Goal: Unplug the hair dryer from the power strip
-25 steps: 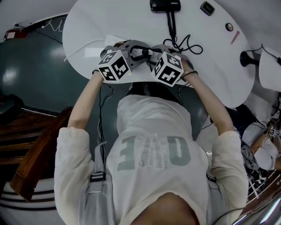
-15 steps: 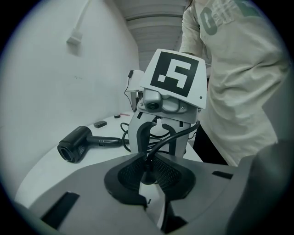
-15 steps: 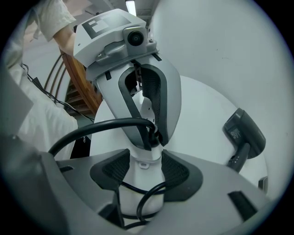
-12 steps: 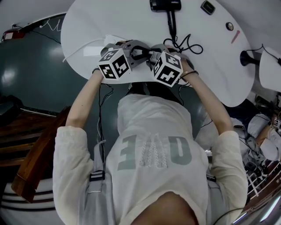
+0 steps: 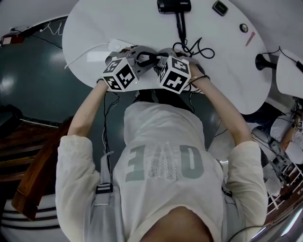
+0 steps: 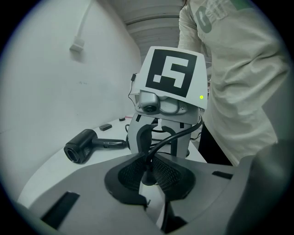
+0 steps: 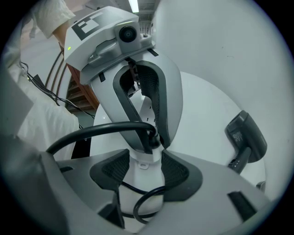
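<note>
A black hair dryer (image 5: pixel 175 5) lies at the far side of the round white table (image 5: pixel 94 28), and its black cord (image 5: pixel 199 47) runs back to the grippers. My left gripper (image 5: pixel 150 57) has just closed its jaws and is shut on the cord's black plug (image 6: pixel 147 176), which sits in the white power strip (image 5: pixel 115 44). My right gripper (image 5: pixel 160 56) points steeply down and straddles the strip (image 7: pixel 140 160), with both pads against its sides. In the right gripper view the left fingers (image 7: pixel 158 105) pinch the plug (image 7: pixel 154 135).
A small black device (image 5: pixel 220 8), a round object (image 5: pixel 243 28) and a pink pen (image 5: pixel 251 38) lie at the far right of the table. A dark object (image 5: pixel 265 61) sits at the right edge. Wooden furniture (image 5: pixel 38 165) stands at the lower left.
The head camera has shifted a little. Both grippers remain together at the same spot over the power strip.
</note>
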### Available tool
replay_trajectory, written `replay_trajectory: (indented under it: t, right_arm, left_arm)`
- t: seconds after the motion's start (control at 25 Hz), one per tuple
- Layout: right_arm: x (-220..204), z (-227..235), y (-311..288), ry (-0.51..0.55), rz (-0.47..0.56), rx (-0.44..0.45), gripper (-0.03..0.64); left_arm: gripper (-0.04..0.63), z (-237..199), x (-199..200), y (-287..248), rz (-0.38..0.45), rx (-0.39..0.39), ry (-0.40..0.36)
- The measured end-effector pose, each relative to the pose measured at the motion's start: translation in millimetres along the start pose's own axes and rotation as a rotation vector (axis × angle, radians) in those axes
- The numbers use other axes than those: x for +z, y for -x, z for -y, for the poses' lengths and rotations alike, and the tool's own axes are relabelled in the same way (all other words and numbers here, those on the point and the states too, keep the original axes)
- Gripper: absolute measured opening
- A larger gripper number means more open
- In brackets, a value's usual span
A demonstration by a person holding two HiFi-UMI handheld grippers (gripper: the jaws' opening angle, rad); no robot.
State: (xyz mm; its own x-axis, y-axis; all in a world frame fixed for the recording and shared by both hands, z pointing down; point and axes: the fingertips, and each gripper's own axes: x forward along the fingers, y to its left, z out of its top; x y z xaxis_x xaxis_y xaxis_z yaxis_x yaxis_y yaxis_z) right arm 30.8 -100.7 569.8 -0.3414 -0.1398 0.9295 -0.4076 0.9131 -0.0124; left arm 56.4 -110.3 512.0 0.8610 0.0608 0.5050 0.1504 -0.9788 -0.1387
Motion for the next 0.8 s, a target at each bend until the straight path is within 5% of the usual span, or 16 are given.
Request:
replay_trajectory:
  t: [0.32, 0.68, 0.76, 0.8]
  right_arm:
    - [1, -2, -3, -0.078, 0.001, 0.057, 0.232]
    - [0, -2, -3, -0.049, -0.011, 0.050, 0.230]
    - [1, -3, -4, -0.053, -0.007, 0.061, 0.230]
    - [1, -3, -4, -0.051, -0.005, 0.066, 0.230]
  left_arm:
    - [0.057, 6, -1, 5, -0.004, 0.135, -0.049]
    - [0.057, -11, 1, 10, 0.056, 0.132, 0.192]
    - [0.055, -30, 16, 28, 0.142, 0.216, 0.232]
    - [0.055, -43, 26, 40, 0.156, 0.269, 0.192]
